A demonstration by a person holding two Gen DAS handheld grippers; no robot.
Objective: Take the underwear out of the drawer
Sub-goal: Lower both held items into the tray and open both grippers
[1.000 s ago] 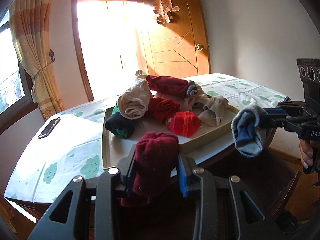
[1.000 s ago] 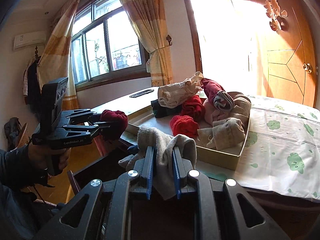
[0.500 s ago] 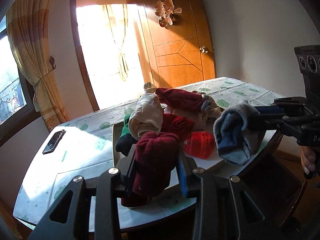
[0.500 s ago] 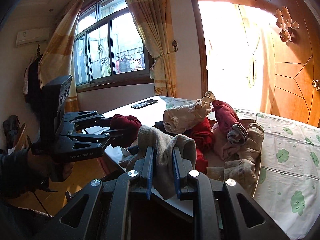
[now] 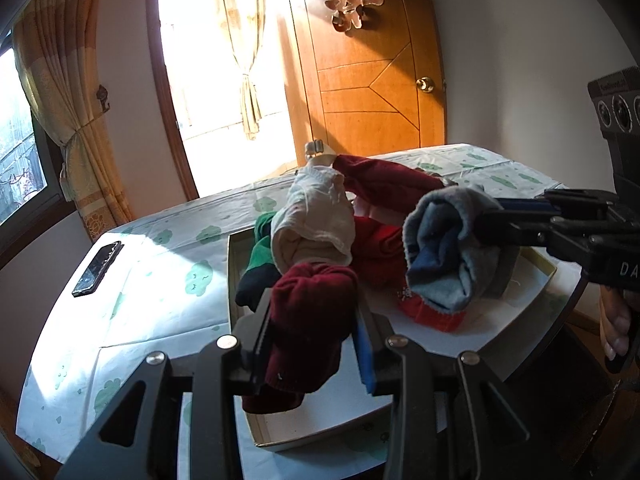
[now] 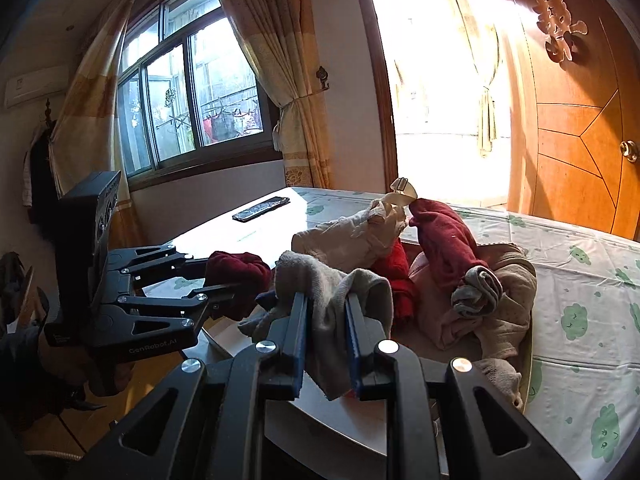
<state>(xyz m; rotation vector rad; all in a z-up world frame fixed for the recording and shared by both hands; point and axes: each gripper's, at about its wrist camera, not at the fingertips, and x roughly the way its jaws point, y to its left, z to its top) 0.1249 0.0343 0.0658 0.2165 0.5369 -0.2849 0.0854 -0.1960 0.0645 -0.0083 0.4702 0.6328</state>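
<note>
My left gripper (image 5: 314, 312) is shut on a rolled dark red garment (image 5: 308, 328), held above the near end of a shallow beige drawer box (image 5: 232, 280) on the table. To its right, my right gripper (image 6: 325, 304) is shut on a grey and blue garment (image 6: 332, 320), also over the box. In the left wrist view that grey garment (image 5: 448, 256) hangs from the right gripper's fingers (image 5: 504, 228). The box holds a pile: a cream piece (image 5: 316, 220), a long dark red piece (image 5: 384, 184), a bright red one (image 5: 432, 314) and a green and black one (image 5: 256, 272).
The table carries a white cloth with green clouds (image 5: 160, 280). A black phone (image 5: 96, 268) lies at its far left. Behind stand a wooden door (image 5: 372, 80), a bright doorway and curtained windows (image 6: 192, 100). A person's hand (image 5: 612, 320) holds the right gripper's handle.
Both grippers have moved forward from the table's front edge to over the box, each still holding its garment. The pile now sits closer in both views.
</note>
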